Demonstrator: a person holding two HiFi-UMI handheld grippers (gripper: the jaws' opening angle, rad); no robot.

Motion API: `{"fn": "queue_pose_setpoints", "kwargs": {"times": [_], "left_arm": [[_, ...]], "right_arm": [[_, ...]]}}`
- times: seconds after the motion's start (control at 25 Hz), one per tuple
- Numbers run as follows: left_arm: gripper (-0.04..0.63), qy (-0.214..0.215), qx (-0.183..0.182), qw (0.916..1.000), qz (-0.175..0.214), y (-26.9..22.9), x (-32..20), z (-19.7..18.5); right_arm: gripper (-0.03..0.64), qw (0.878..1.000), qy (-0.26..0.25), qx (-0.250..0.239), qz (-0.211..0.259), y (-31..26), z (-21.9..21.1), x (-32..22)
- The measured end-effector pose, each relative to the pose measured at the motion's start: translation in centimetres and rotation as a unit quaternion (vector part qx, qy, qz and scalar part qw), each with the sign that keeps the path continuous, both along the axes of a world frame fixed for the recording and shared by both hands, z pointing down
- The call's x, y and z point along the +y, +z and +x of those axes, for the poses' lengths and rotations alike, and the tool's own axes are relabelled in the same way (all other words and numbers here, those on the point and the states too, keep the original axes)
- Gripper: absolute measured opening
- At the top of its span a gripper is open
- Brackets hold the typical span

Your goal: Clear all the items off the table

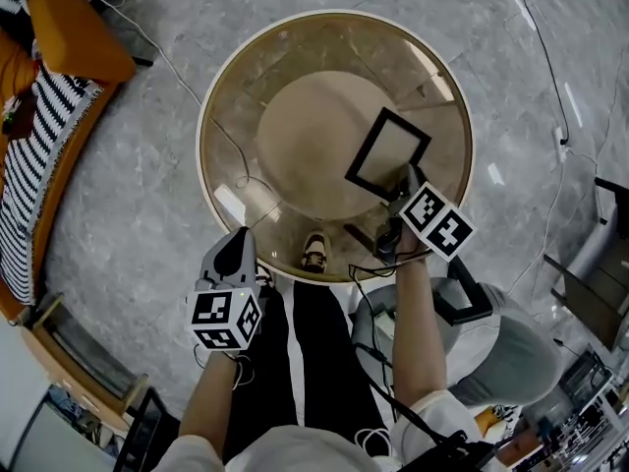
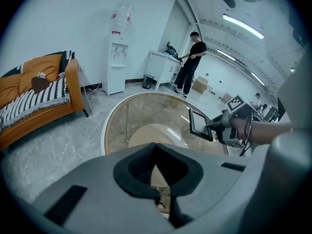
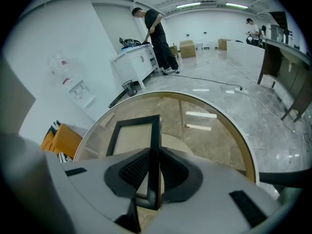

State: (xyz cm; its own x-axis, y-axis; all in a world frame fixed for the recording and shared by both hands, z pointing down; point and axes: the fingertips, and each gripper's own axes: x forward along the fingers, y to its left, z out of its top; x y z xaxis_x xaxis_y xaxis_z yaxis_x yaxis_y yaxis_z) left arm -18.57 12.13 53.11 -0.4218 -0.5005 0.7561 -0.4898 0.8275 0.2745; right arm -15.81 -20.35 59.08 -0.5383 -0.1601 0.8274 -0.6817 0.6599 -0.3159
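- My right gripper (image 3: 153, 174) is clamped narrow on the near right side rail of the picture frame (image 1: 388, 155). In the right gripper view the black rail stands on edge between the pads.
- The frame runs away from those jaws toward the far side, and its flat panel lies to the left of the rail.
- It hangs over the right part of the round glass table (image 1: 208, 160). From the left gripper view it looks tipped up and off the glass, though I can't vouch for its far corner.
- My left gripper (image 1: 234, 246) sits at the table's near edge, well apart from the frame. Its jaws are pressed together with nothing in them. The right hand clearly owns this carry.
- I judge that what's left is to bring the frame back toward me and off to the right.
- The tabletop is clear glass over a beige pedestal.
- Around it is grey marble floor (image 1: 147, 214), with an orange sofa (image 1: 69, 37) to the left and a person (image 2: 192, 62) working at a far counter.
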Motion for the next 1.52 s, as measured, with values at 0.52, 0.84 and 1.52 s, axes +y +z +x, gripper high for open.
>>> {"fn": "queue_pose_setpoints", "kwargs": {"times": [0.52,0.84,1.52], "left_arm": [[0.008,0.042,-0.019,0.9987,0.02,-2.9,4.2,2.5],[0.008,0.101,-0.033,0.9937,0.035,-4.3,5.5,5.3],[0.008,0.317,0.004,0.9475,0.039,-4.4,-4.2,19.9]], "right_arm": [[0.081,0.999,0.033,-0.039,0.002,-5.2,5.0,6.6],[0.081,0.996,0.06,-0.065,0.015,-9.3,10.9,11.5],[0.081,0.98,0.196,-0.035,0.006,-12.0,33.6,15.1]]}}
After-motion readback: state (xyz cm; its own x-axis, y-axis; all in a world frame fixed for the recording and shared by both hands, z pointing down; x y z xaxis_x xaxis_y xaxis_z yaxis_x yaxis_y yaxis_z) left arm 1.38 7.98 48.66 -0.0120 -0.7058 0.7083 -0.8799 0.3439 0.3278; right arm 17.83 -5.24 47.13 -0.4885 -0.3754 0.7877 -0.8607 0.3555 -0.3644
